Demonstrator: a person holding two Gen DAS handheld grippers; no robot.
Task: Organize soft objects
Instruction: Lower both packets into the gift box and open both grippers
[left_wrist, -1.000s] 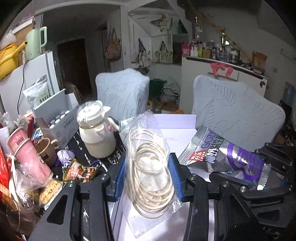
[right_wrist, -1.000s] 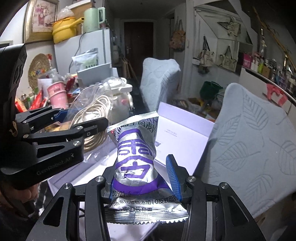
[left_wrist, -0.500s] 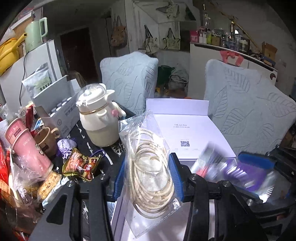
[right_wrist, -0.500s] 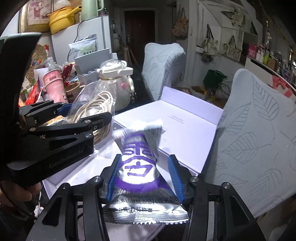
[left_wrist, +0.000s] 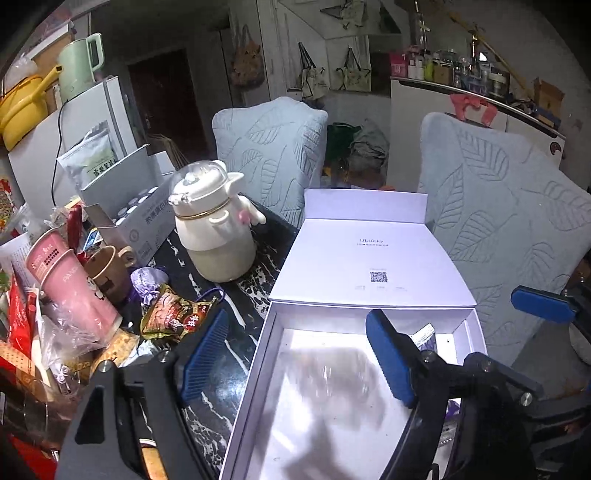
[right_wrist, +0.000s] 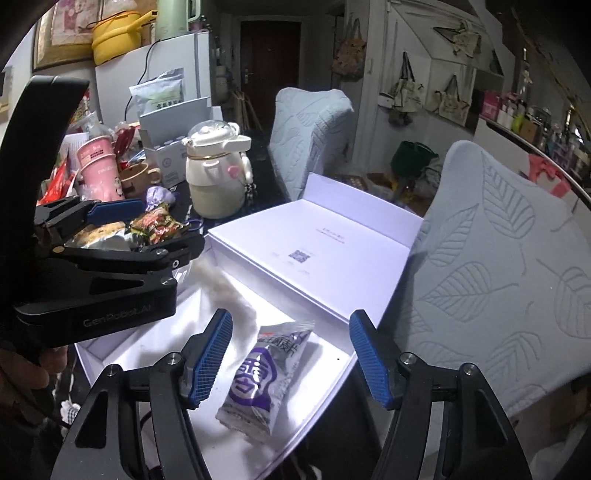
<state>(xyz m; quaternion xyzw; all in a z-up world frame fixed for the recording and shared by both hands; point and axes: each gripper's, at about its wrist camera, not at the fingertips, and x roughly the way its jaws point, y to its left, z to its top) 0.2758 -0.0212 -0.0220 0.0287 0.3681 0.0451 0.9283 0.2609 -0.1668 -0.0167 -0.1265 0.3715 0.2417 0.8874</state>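
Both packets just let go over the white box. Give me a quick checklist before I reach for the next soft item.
1. Right gripper free of purple snack packet: ok, jaws opening, pads clear.
2. Purple packet inside white box: ok, lying on the floor.
3. Left gripper free of clear bag: ok, jaws opening.
4. Clear bag settled in the box: cannot tell, it is a blur.
5. Box lid open flat: ok.
6. Next item reachable: ok, red snack packet lies beside the box.
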